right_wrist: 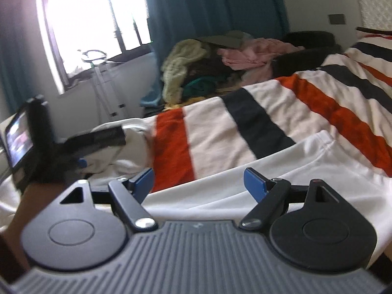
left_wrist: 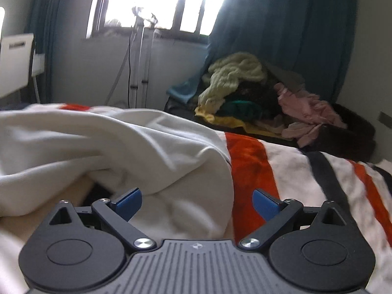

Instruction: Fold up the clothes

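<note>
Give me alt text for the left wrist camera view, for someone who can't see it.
The open left gripper, blue-padded fingers spread and holding nothing, hovers over a rumpled white garment lying on a striped blanket of orange, white and black. Behind, a pile of unfolded clothes sits below a teal curtain beside a bright window.

The left gripper (left_wrist: 197,202) hangs with jaws spread wide over a rumpled white garment (left_wrist: 117,152) — striped blanket (left_wrist: 289,171) at right, clothes pile (left_wrist: 259,98) upper right.

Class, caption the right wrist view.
Open right gripper hovers over a white cloth garment on a striped blanket.
</note>
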